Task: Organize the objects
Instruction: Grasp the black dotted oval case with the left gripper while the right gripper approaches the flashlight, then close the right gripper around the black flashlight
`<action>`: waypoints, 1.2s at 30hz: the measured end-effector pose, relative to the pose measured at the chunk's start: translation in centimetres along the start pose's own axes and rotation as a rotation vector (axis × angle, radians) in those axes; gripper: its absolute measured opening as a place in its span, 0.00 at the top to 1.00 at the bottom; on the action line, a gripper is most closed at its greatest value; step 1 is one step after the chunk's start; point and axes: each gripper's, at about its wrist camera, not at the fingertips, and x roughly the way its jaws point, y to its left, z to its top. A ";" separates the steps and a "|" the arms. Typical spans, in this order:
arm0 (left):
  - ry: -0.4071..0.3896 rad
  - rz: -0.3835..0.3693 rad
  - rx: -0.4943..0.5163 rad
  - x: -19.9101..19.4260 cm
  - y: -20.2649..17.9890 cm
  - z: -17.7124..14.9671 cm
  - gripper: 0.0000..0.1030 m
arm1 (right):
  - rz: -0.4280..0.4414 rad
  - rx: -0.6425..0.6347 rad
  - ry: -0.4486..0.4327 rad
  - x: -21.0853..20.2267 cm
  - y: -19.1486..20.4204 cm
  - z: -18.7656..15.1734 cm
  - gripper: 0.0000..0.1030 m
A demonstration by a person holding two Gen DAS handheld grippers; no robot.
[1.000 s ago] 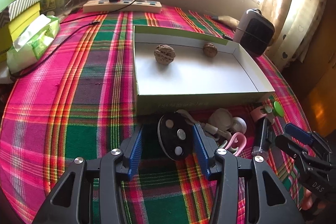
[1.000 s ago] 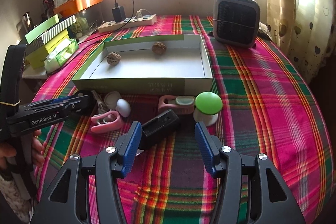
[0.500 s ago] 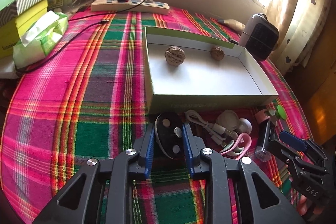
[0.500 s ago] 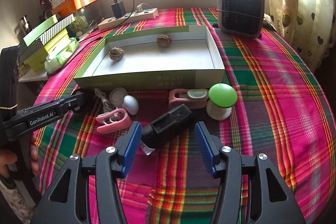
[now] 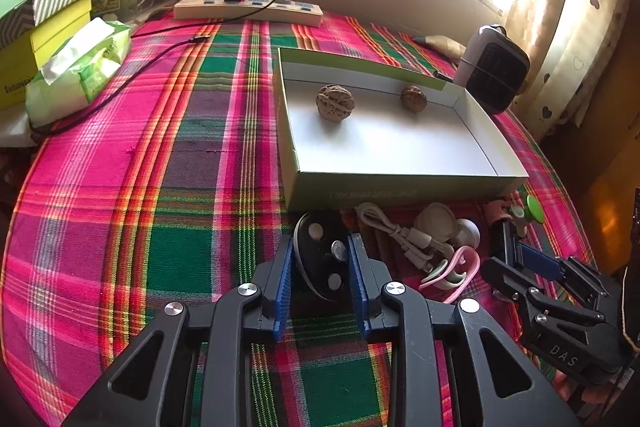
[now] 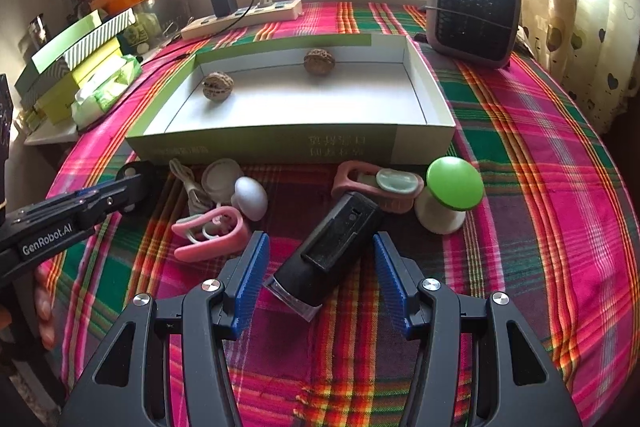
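Note:
My left gripper (image 5: 321, 246) is shut on a black oval piece with silver studs (image 5: 320, 267), which stands on edge on the plaid cloth just in front of the green-and-white box (image 5: 400, 193). Two walnuts (image 5: 335, 103) (image 5: 413, 99) lie inside that box. My right gripper (image 6: 320, 247) is open, its blue pads either side of a black rectangular device (image 6: 336, 243) lying at a slant, not touching it. Between the two grippers lie a white cable (image 5: 400, 231), a pink clip (image 6: 212, 235), a white egg shape (image 6: 251, 197) and a green-capped knob (image 6: 454, 187).
A small heater (image 6: 474, 15) stands at the back right and a power strip (image 6: 244, 17) with a plugged charger along the back wall. A tissue pack (image 5: 80, 71) and stacked boxes (image 5: 40, 27) crowd the left. Curtains hang on the right, past the table's rounded edge.
The left jaws have closed from wide open onto the black oval piece. The right gripper has come slightly lower and nearer, so the black device now lies between its pads.

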 end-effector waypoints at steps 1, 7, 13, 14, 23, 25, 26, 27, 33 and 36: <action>0.002 -0.002 -0.002 0.0 0.0 0.0 0.77 | -0.005 -0.006 -0.005 -0.1 0.0 -0.1 0.47; 0.005 0.001 0.006 0.2 -0.1 0.0 0.74 | -0.037 -0.016 -0.004 -0.4 -0.8 -0.2 0.47; 0.009 0.003 0.016 0.2 -0.2 0.0 0.74 | -0.070 -0.024 -0.006 -0.7 -1.7 -0.8 0.47; 0.009 0.003 0.013 0.2 -0.2 0.0 0.74 | -0.073 -0.022 -0.006 -0.6 -1.7 -0.7 0.47; 0.012 0.011 0.003 0.3 -0.1 0.0 0.73 | -0.057 -0.043 -0.011 -0.3 -1.5 -0.2 0.56; 0.014 0.017 -0.003 0.3 -0.2 0.1 0.73 | -0.048 -0.049 -0.013 -0.4 -1.4 -0.3 0.65; 0.013 0.019 -0.004 0.3 -0.2 0.0 0.73 | -0.044 -0.053 -0.014 -0.4 -1.4 -0.3 0.66; 0.013 0.020 -0.004 0.3 -0.2 0.0 0.73 | -0.041 -0.058 -0.014 -0.4 -1.3 -0.4 0.69; 0.013 0.018 -0.027 0.3 -0.1 0.2 0.75 | -0.024 -0.053 -0.017 -0.5 -1.5 -0.5 0.72; 0.012 0.024 -0.025 0.3 -0.2 0.1 0.75 | -0.022 -0.060 -0.019 -0.5 -1.5 -0.6 0.72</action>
